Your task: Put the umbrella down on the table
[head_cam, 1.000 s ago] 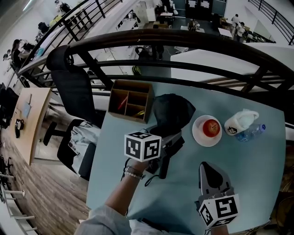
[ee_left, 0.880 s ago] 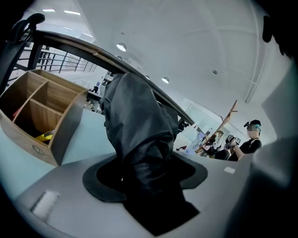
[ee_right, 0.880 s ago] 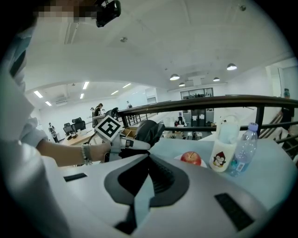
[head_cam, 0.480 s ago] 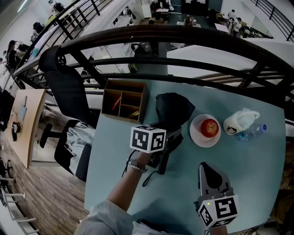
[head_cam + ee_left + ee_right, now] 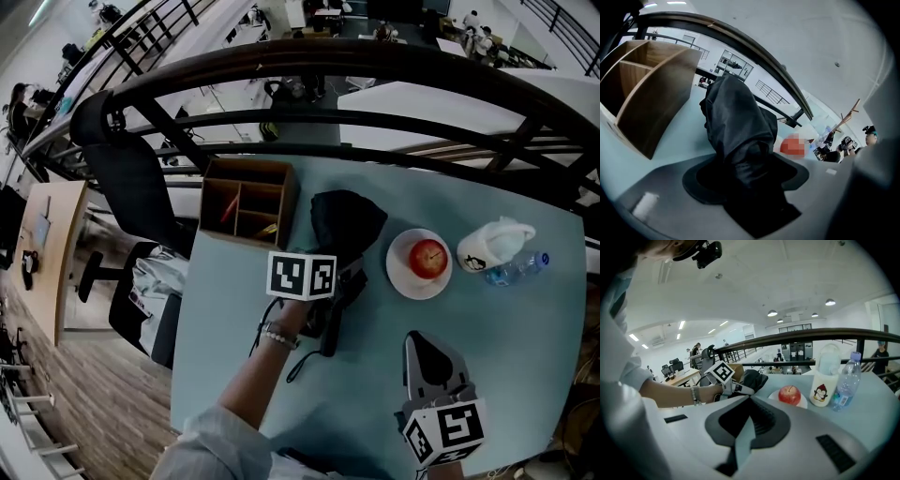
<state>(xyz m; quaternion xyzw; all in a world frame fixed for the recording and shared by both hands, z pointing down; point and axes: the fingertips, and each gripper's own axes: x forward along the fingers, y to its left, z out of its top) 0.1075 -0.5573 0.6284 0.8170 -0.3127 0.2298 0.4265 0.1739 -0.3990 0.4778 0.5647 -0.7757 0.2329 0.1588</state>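
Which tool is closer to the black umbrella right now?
Left. The left tool is shut on the umbrella; the right tool is well apart from it, gripping nothing.

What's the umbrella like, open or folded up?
Folded up. The umbrella is a small black bundle, with the left tongs shut on it.

Umbrella (image 5: 345, 220) of matt black cloth, box (image 5: 246, 202) of wood.

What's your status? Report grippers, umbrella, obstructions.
Left gripper shut on black folded fabric umbrella, at the pale blue table. Right gripper shut, empty. Brown wooden divided box close beside umbrella.
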